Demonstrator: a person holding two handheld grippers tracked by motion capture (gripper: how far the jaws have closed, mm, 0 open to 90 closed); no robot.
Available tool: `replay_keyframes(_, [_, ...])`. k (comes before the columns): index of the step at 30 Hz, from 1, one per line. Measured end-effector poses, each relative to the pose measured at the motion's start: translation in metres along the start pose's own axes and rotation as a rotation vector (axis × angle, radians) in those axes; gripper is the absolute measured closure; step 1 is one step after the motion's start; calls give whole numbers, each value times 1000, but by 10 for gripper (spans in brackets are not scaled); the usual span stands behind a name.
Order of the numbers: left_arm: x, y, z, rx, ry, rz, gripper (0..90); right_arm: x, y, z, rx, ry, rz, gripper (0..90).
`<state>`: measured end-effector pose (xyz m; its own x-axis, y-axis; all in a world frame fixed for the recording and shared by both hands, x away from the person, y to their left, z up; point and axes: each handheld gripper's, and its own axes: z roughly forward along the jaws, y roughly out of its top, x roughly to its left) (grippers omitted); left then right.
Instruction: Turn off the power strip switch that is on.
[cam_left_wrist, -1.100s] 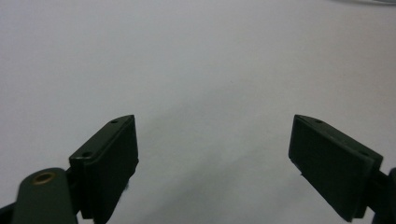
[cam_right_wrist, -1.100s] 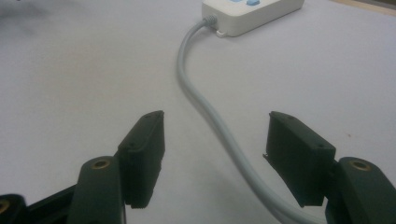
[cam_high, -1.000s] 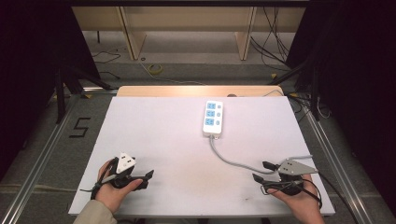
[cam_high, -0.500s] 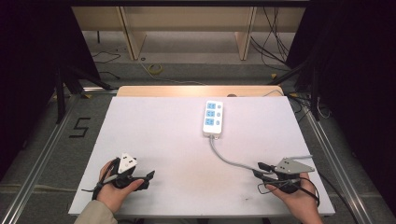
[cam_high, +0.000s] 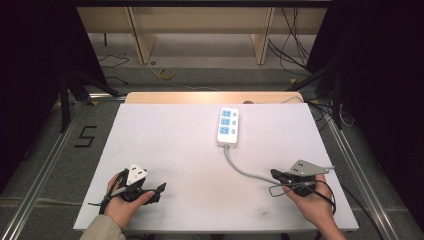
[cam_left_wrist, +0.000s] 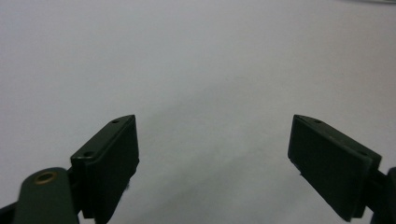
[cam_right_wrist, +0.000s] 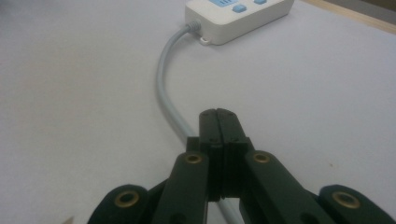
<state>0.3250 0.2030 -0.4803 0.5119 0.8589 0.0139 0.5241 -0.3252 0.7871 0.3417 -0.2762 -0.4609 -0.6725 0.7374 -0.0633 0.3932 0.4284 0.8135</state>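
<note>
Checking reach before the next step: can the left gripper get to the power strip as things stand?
Probably yes. The left gripper is open near the table's front edge, and only bare white table lies between it and the power strip. It is a long diagonal reach, though.

Overall light: even and soft over the white table (cam_high: 200, 150), with dark surroundings at 9 and 3 o'clock of the high view.
Brightest patch: the pale floor at 12 o'clock and a warm glow along the table's far wooden edge.
Shadows: faint and short under the power strip (cam_high: 228, 126) and beside both hands.
Glare: none strong; the table surface reads matte.
Sharpness, high view: mildly soft and grainy.
Left gripper view: dim grey, vignetted toward the corners; the near jaws are blurred.
Right gripper view: brighter; the grey cable (cam_right_wrist: 169, 91) is fairly crisp, the strip at 12 o'clock softer, and the near jaw links blurred.
</note>
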Motion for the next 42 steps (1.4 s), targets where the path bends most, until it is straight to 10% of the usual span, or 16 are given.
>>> replay_keyframes(42, [-8, 2, 3, 1, -9, 13, 160, -23, 75, 64, 96, -34, -14, 900])
